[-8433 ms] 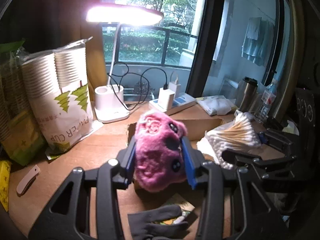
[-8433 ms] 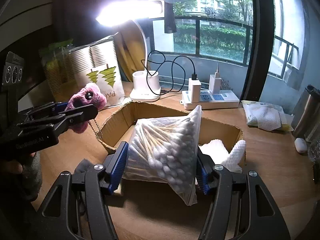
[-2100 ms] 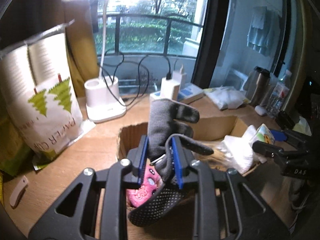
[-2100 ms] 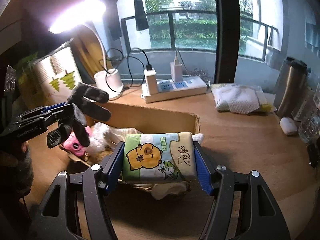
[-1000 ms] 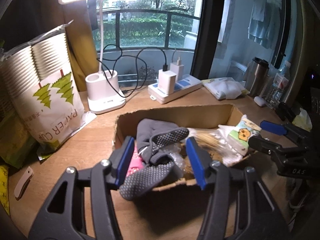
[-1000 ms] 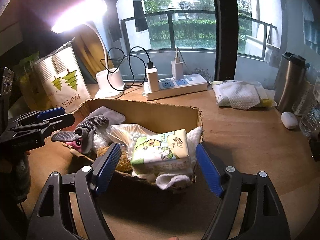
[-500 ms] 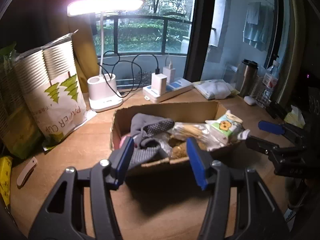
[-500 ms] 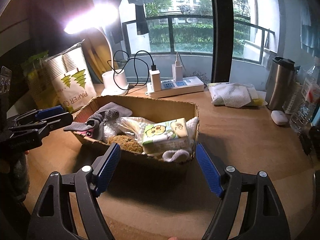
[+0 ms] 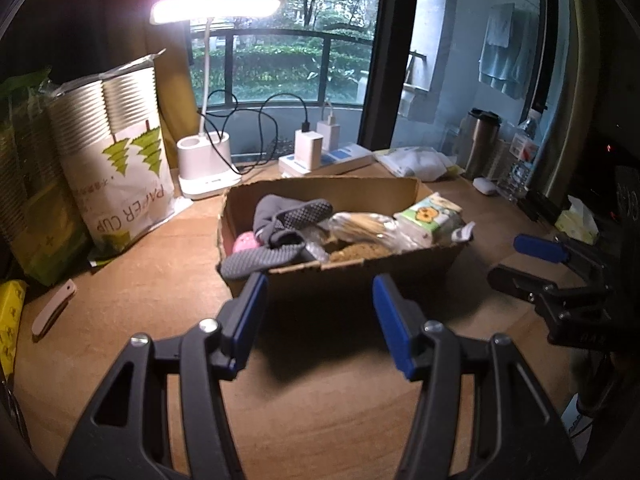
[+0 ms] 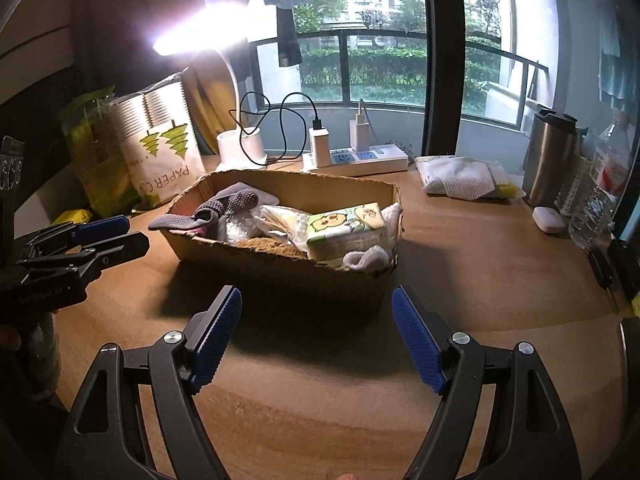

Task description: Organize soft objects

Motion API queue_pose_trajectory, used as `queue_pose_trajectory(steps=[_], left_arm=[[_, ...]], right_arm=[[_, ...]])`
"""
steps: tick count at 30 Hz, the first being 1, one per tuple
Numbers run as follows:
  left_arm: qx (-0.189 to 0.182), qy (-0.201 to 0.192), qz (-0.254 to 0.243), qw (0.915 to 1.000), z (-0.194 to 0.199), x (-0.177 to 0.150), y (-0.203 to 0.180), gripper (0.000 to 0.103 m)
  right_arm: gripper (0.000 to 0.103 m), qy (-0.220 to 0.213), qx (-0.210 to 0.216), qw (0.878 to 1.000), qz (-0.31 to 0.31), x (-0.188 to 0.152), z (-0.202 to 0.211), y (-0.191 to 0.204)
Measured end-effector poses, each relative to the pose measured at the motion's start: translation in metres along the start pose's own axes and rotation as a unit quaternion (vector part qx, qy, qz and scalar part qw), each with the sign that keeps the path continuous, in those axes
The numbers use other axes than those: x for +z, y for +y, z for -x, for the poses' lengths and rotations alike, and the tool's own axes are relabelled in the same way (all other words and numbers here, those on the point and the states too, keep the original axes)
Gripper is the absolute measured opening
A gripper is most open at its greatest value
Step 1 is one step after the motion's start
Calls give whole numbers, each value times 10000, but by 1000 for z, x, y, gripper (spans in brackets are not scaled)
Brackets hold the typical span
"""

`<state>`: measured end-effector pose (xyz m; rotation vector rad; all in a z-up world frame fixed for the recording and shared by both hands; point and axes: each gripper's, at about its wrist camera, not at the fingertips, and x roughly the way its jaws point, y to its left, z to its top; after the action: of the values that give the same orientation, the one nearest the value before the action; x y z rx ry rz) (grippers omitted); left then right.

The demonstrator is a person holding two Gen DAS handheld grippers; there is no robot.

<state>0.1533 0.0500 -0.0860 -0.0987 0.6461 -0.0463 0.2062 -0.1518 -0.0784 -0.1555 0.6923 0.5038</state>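
A shallow cardboard box (image 9: 360, 272) sits mid-table and also shows in the right wrist view (image 10: 280, 258). In it lie grey gloves (image 9: 280, 224) (image 10: 228, 204), a pink plush toy (image 9: 246, 242), a bag of cotton swabs (image 9: 364, 226) (image 10: 280, 216), a tissue pack with a cartoon bear (image 9: 432, 216) (image 10: 344, 226) and a white cloth (image 10: 370, 258). My left gripper (image 9: 320, 320) is open and empty, in front of the box. My right gripper (image 10: 316, 336) is open and empty, in front of the box.
A lit desk lamp (image 9: 204, 160), a paper-cup bag (image 9: 120, 168), a power strip with chargers (image 10: 356, 158), a wipes pack (image 10: 460, 180), a steel tumbler (image 10: 552, 160), a water bottle (image 10: 600, 192) and a small white case (image 10: 548, 214) ring the box. A small beige item (image 9: 52, 314) lies at left.
Both grippers pulled back from the box and stayed open. Earlier the left released the grey gloves and the right released the tissue pack into the box.
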Motion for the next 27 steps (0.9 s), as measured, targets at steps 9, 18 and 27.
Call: queue_pose_trajectory(steps=[9, 18, 27], left_arm=[[-39, -213, -45, 9998, 30, -6, -6, 57], [195, -734, -383, 9964, 67, 3, -23, 59], [154, -1376, -480, 9892, 117, 22, -37, 93]], right_arm=[[81, -212, -61, 9997, 116, -3, 29, 12], [81, -603, -151, 9978, 211, 5, 68, 20], [81, -1131, -348, 9927, 241, 19, 116, 25]])
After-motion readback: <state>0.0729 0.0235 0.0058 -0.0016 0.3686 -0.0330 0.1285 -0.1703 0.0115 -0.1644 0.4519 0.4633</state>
